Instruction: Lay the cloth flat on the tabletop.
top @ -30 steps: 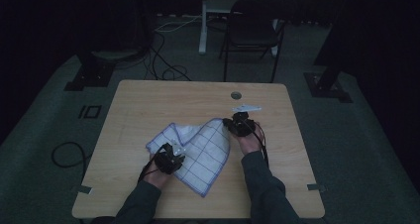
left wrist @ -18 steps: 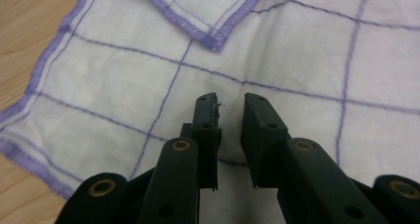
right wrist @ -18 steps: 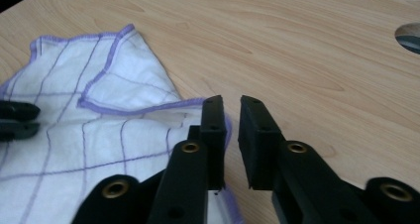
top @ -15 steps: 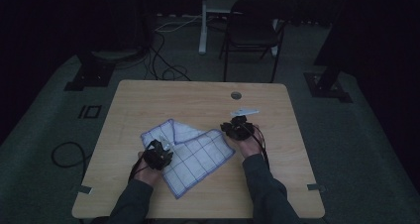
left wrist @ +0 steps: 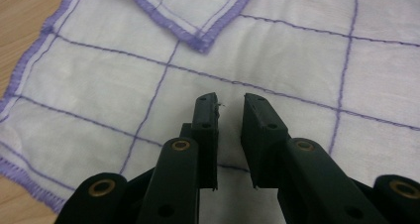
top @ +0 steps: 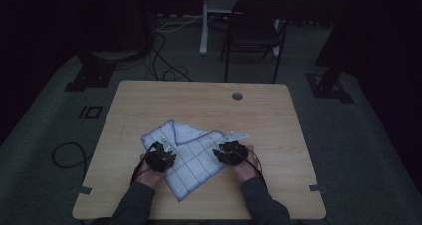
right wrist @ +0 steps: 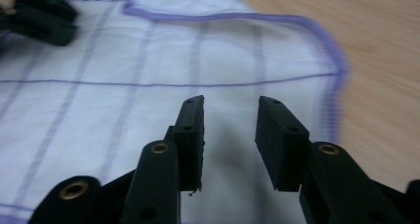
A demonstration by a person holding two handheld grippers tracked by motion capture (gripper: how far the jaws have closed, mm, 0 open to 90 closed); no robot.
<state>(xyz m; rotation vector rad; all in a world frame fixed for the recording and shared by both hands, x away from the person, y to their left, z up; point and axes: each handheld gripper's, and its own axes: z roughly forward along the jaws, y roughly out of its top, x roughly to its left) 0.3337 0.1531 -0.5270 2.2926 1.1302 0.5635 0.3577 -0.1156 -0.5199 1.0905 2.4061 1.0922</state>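
Since earlier frame we see cloth [top: 186, 153] dropped flat on table [top: 278, 115], right gripper [top: 230, 152] lower, its jaws just been opening

High view: we see left gripper [top: 160, 157] over cloth's left part, right gripper at cloth's right edge, cloth's far corner folded over

Left gripper view: we note jaws narrowly parted above cloth [left wrist: 277, 70], nothing pinched

Right gripper view: we note jaws spread over cloth [right wrist: 148, 60] near its purple hem, nothing between

We see a bare wooden table [top: 199, 103], a dark folding chair [top: 254, 31] beyond its far edge, and cables [top: 164, 60] far left.
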